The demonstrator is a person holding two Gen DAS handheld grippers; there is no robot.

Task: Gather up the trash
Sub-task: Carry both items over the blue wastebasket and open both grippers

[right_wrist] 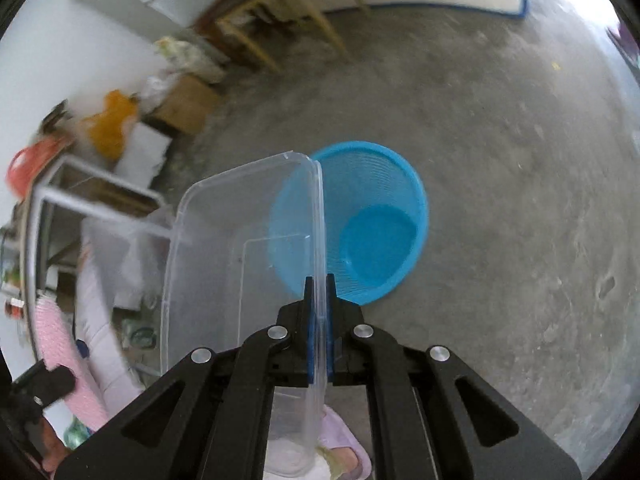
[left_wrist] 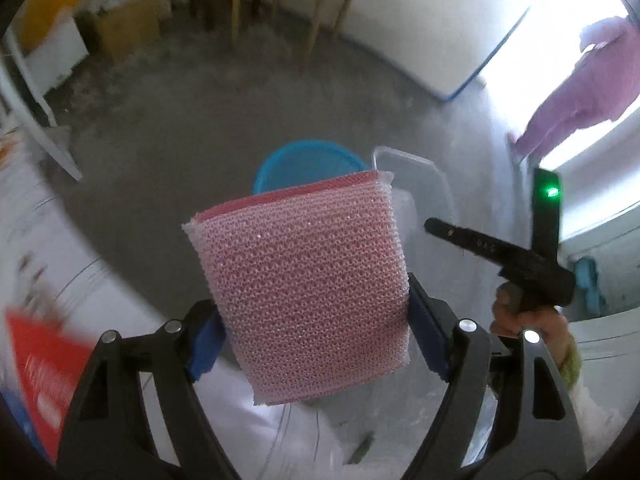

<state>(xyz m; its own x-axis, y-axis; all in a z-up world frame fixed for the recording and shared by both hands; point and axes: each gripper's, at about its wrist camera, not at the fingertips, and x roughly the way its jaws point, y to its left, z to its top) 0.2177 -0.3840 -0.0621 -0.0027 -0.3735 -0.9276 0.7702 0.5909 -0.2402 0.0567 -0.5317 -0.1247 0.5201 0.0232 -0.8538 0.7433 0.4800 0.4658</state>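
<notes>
The left gripper [left_wrist: 316, 312] points down toward the floor, its jaws spread wide and clamped on the two side edges of a pink mesh sponge [left_wrist: 304, 292], whose blue pads press against it from either side. The sponge stands upright between the fingers, its top edge in front of a blue basket [left_wrist: 308, 160] that sits on the grey concrete floor [left_wrist: 192, 148]. The right gripper [right_wrist: 319, 320] has its jaws clenched on the thin rim of a clear plastic container [right_wrist: 240, 240], which is held on edge, its open side turned to the left of the right wrist view. The container's rim overlaps the left part of the blue basket [right_wrist: 376, 232] below it; the basket looks empty inside. A wooden table [right_wrist: 280, 20] stands blurred by the far wall.
</notes>
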